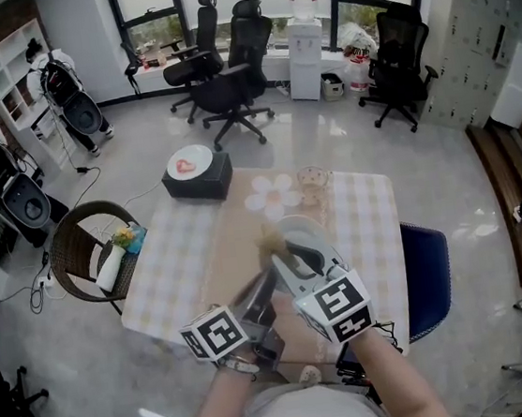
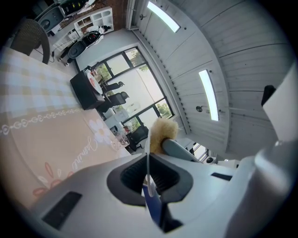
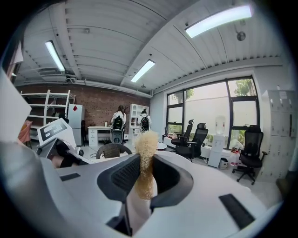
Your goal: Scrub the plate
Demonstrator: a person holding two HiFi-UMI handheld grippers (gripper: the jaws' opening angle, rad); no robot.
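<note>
Above table (image 1: pixel 174 253): left gripper (image 2: pixel 149 162), one plate (image 2: pixel 148 180); right gripper (image 3: pixel 145 167), one scrubber (image 3: pixel 146 143).

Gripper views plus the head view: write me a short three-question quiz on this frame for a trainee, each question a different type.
1. True or false: the right gripper has its fingers shut on a beige scrubber.
2. What is clamped in the left gripper? A) a glass B) the thin edge of the plate C) nothing
3. Fill in: in the head view, the glass stands beside a mat shaped like a ___.

Key: 1 true; 2 B; 3 flower.
</note>
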